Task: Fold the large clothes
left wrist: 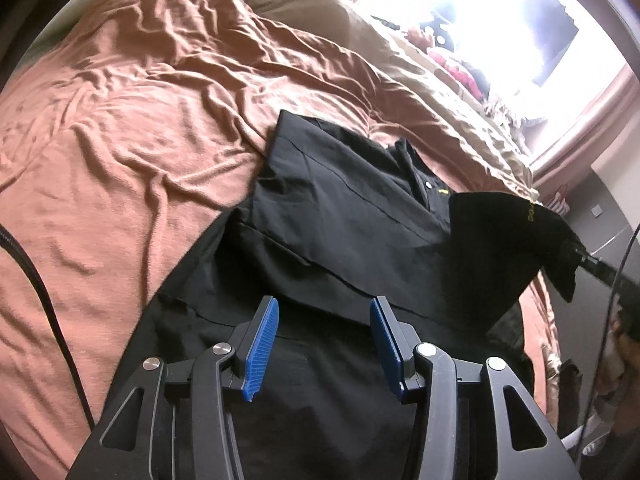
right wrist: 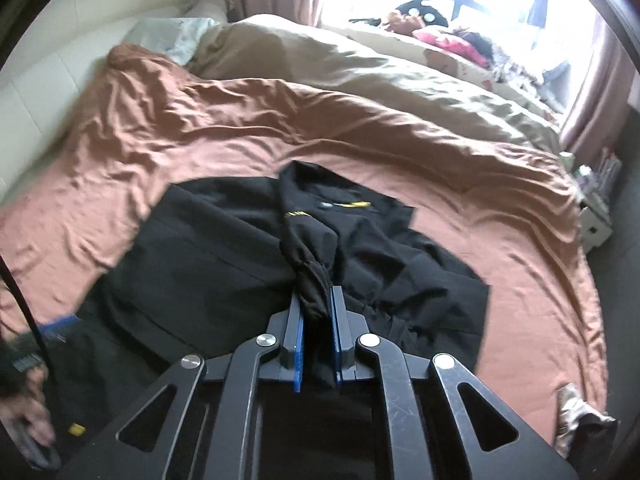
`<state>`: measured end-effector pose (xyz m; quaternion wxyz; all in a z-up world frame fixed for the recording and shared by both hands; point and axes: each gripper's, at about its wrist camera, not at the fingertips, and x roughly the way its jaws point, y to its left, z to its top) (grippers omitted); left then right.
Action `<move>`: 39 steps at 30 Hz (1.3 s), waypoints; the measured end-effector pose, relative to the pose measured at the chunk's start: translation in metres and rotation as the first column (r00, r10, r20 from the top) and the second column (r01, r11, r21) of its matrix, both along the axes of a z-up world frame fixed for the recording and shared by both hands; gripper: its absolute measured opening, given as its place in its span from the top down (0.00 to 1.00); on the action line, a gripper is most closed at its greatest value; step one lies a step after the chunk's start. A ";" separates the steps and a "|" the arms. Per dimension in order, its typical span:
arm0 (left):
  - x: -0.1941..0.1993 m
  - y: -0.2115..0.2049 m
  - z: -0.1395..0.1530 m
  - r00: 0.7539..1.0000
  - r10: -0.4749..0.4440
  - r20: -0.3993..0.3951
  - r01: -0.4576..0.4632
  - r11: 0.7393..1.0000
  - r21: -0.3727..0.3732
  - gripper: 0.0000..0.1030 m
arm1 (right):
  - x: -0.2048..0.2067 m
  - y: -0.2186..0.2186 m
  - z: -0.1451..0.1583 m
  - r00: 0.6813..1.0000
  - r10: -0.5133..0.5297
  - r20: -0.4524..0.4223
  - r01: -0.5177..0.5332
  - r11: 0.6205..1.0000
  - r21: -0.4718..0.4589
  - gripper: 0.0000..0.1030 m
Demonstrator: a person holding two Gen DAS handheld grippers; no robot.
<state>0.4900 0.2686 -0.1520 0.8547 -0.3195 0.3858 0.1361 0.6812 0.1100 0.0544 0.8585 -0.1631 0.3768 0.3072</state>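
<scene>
Item: black shirt (right wrist: 224,248), collared, yellow lettering; lies spread on rust-brown bedsheet (right wrist: 500,248) at near edge of the bed, one sleeve (right wrist: 308,240) lifted off it.
Right tool (right wrist: 318,312): clamped on bunched sleeve cuff.
Left tool (left wrist: 324,344): jaws apart, nothing between, hovering over the shirt's lower body.
Risk: narrow pinch on gathered cloth may slip free; unpinned body may drag and rumple with the sleeve, skewing the fold.
</scene>
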 end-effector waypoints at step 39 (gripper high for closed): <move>0.009 -0.010 -0.004 1.000 -0.028 -0.009 0.029 0.999 0.033 0.48 | -0.062 -0.153 -0.121 0.841 -0.368 -0.398 0.527 0.724 0.444 0.18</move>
